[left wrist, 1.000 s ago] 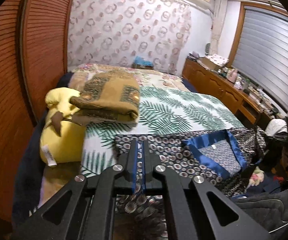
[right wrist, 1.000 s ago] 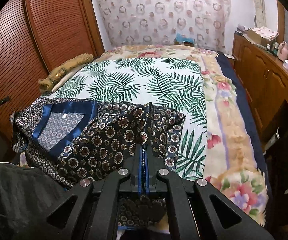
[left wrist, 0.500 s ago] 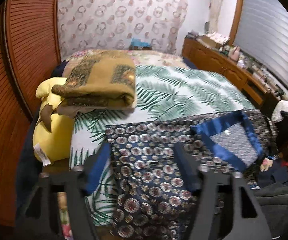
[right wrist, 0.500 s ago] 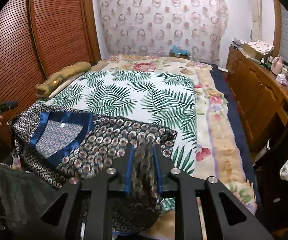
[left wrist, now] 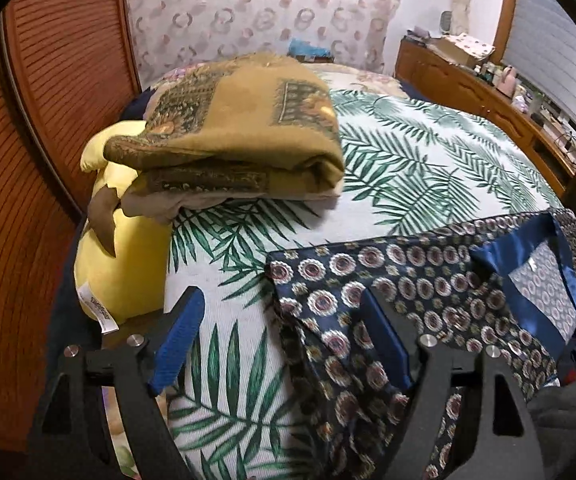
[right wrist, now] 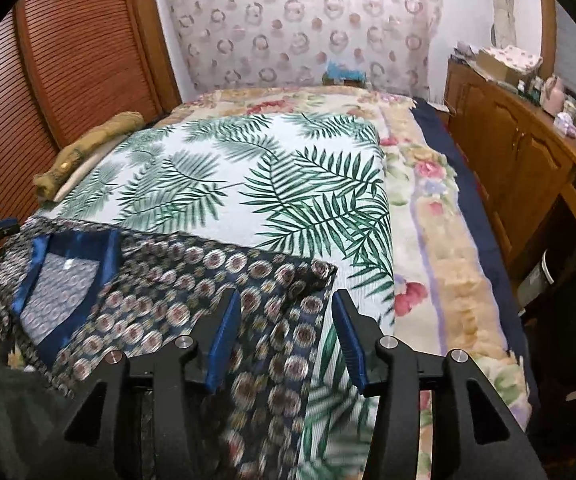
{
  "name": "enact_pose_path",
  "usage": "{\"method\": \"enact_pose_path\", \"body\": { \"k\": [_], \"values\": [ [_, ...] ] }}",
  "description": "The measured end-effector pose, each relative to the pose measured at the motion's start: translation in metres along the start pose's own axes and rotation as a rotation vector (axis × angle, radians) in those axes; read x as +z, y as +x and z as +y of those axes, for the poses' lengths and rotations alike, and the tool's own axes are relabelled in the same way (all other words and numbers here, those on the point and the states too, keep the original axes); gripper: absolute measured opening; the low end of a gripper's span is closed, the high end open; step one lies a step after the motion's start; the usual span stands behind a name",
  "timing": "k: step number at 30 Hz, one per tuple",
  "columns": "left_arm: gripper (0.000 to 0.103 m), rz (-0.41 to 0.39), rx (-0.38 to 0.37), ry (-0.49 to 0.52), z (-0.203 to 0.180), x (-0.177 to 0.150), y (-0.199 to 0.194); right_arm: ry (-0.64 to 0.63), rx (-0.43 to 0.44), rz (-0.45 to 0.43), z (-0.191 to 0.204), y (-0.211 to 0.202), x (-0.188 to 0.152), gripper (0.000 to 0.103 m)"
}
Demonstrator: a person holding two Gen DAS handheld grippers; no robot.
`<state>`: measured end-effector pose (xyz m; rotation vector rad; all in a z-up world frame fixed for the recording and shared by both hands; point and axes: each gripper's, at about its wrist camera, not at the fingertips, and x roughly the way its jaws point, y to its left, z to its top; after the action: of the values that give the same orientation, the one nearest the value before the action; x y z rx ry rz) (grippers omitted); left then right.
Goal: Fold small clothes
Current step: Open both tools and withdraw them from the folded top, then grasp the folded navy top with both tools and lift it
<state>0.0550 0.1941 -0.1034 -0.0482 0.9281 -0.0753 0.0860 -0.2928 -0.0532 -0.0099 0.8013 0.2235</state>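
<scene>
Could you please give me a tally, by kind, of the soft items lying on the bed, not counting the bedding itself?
Patterned garments: 1, the navy medallion-print top spread at the near edge.
Folded blankets: 1, the brown one.
Plush toys: 1, the yellow one under the blanket.
Total: 3

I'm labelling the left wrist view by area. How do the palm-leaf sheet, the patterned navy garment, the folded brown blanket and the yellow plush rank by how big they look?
1. Palm-leaf sheet
2. Patterned navy garment, enlarged by nearness
3. Folded brown blanket
4. Yellow plush, partly hidden under the blanket, so unsure
</scene>
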Motion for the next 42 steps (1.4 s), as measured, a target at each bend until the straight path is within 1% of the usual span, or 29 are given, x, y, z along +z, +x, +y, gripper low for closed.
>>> {"method": "enact_pose_path", "body": {
  "k": [4,5,9,12,15,17,19,20,22,23,24,27,31,33,34,35,36,37,39,40,42],
  "values": [
    [0.08,0.064,-0.032,-0.042,0.003,-0.002,0.02,0.0,0.011,0.013,0.001,0.019,0.007,0.049],
    [0.081,0.049,-0.023,-0.034,0.001,-0.002,0.02,-0.001,0.01,0.016,0.001,0.022,0.008,0.049],
    [0.082,0.032,0.012,-0.008,-0.004,-0.003,0.022,-0.013,-0.008,0.029,-0.003,0.033,0.009,0.049],
    [0.083,0.015,0.047,0.008,-0.008,-0.005,0.024,-0.034,-0.036,0.043,-0.003,0.041,0.011,0.049],
    [0.083,0.008,0.047,-0.002,-0.006,-0.004,0.025,-0.047,-0.057,0.058,-0.002,0.051,0.011,0.05],
    [0.083,0.008,0.048,0.001,-0.006,-0.004,0.025,-0.057,-0.074,0.055,-0.001,0.054,0.011,0.052],
    [0.077,0.004,0.042,0.006,-0.006,-0.003,0.024,-0.062,-0.072,0.058,0.001,0.056,0.013,0.052],
    [0.07,0.002,0.03,0.011,-0.007,-0.002,0.023,-0.061,-0.07,0.06,0.0,0.057,0.013,0.052],
    [0.055,0.0,0.007,0.014,-0.008,0.0,0.022,-0.056,-0.064,0.063,-0.001,0.059,0.014,0.052],
    [0.042,0.001,-0.017,0.013,-0.008,0.001,0.022,-0.059,-0.065,0.064,-0.001,0.059,0.014,0.052],
    [0.036,0.007,-0.045,0.008,-0.008,0.004,0.022,-0.061,-0.065,0.066,-0.001,0.059,0.015,0.052],
    [0.027,0.004,-0.045,0.011,-0.007,0.006,0.024,-0.052,-0.06,0.08,-0.003,0.06,0.017,0.052],
    [0.02,0.003,-0.057,-0.014,-0.003,0.006,0.024,-0.045,-0.052,0.09,-0.005,0.061,0.019,0.052],
    [0.008,0.01,-0.06,-0.015,-0.003,0.006,0.024,-0.05,-0.049,0.088,-0.003,0.06,0.018,0.052],
    [0.006,0.013,-0.057,-0.011,-0.004,0.005,0.023,-0.055,-0.036,0.084,-0.002,0.059,0.017,0.042],
    [0.005,0.014,-0.053,-0.007,-0.006,0.005,0.023,-0.064,-0.023,0.081,0.0,0.058,0.016,0.035],
    [0.005,0.009,-0.047,-0.004,-0.009,0.005,0.021,-0.068,-0.005,0.084,0.002,0.056,0.015,0.022],
    [0.004,0.0,-0.044,-0.003,-0.011,0.005,0.019,-0.068,0.013,0.086,0.005,0.055,0.013,0.015],
    [0.004,-0.033,-0.046,0.0,-0.017,0.004,0.01,-0.071,0.001,0.072,0.009,0.05,0.009,0.011],
    [0.004,-0.055,-0.056,0.001,-0.02,0.003,0.003,-0.057,-0.027,0.051,0.009,0.044,0.008,0.009],
    [0.004,-0.119,-0.077,0.006,-0.026,0.002,-0.018,-0.019,-0.034,0.006,0.011,0.028,0.005,0.008]
  ]
}}
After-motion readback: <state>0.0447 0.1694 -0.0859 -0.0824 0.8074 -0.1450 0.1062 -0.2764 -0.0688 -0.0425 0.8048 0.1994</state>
